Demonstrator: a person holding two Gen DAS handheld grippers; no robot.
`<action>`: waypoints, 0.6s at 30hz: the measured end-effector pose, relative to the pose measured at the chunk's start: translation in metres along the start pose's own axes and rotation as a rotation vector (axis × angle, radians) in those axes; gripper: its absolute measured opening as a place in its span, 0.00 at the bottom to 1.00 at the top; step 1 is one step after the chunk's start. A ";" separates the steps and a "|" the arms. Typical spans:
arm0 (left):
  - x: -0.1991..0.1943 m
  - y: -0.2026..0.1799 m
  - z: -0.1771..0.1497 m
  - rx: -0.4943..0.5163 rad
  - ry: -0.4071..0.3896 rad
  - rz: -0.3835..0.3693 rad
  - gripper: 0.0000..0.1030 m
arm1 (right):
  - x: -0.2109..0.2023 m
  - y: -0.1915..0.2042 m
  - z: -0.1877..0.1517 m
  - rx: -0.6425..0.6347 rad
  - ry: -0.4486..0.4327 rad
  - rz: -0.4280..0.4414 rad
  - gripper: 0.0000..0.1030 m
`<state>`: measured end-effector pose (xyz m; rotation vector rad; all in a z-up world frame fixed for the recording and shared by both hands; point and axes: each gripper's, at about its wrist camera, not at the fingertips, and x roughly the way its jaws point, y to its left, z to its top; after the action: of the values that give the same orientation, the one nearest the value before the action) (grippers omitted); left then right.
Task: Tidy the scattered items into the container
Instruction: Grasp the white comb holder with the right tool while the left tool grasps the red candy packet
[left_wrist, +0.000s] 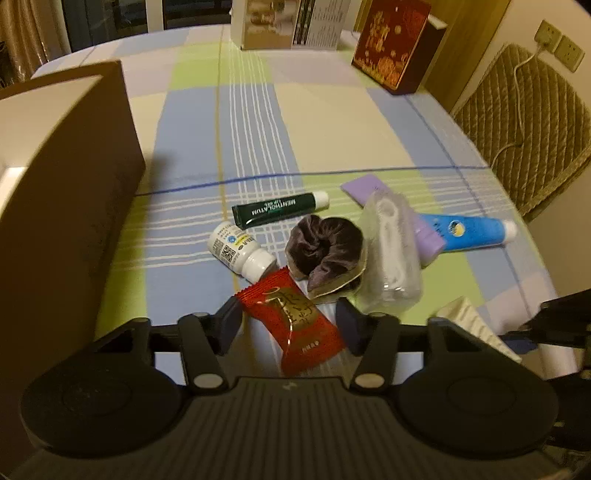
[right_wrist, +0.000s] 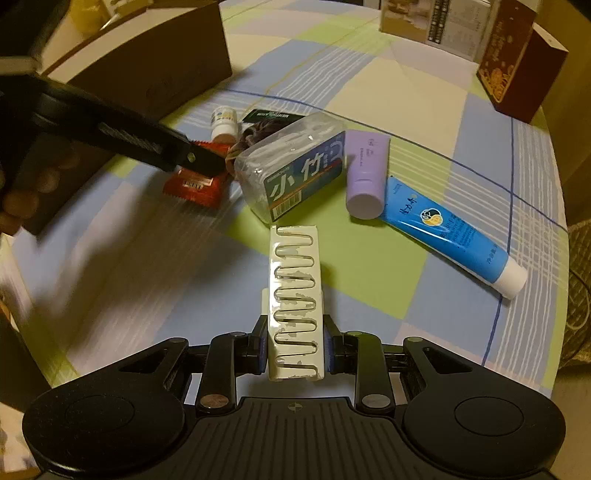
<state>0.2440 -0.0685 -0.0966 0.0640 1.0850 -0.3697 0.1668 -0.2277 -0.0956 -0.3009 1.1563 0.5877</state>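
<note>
Each black hand-held gripper (right_wrist: 295, 350) has ribbed grey housing, round side discs, silver pivot screws

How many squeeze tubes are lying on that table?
3: a green tube behind the white bottle, a purple tube beside the clear tub, and a blue tube touching it.

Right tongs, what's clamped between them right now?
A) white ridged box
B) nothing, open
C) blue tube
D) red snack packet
A: in the right wrist view the right tongs are shut on the white ridged box, both pads pressed against its sides; the blue tube lies apart on the tablecloth.
</note>
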 end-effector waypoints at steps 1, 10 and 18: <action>0.004 0.000 -0.001 0.004 0.005 0.000 0.34 | 0.000 0.000 0.000 0.006 -0.003 0.002 0.30; -0.002 0.019 -0.017 -0.029 0.072 -0.062 0.22 | -0.004 0.003 -0.002 0.009 -0.028 0.024 0.30; 0.007 0.012 -0.018 0.024 0.073 -0.032 0.29 | 0.006 0.005 0.000 0.000 -0.037 -0.022 0.30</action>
<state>0.2350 -0.0549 -0.1125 0.0822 1.1548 -0.4117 0.1656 -0.2225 -0.1008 -0.3008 1.1165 0.5719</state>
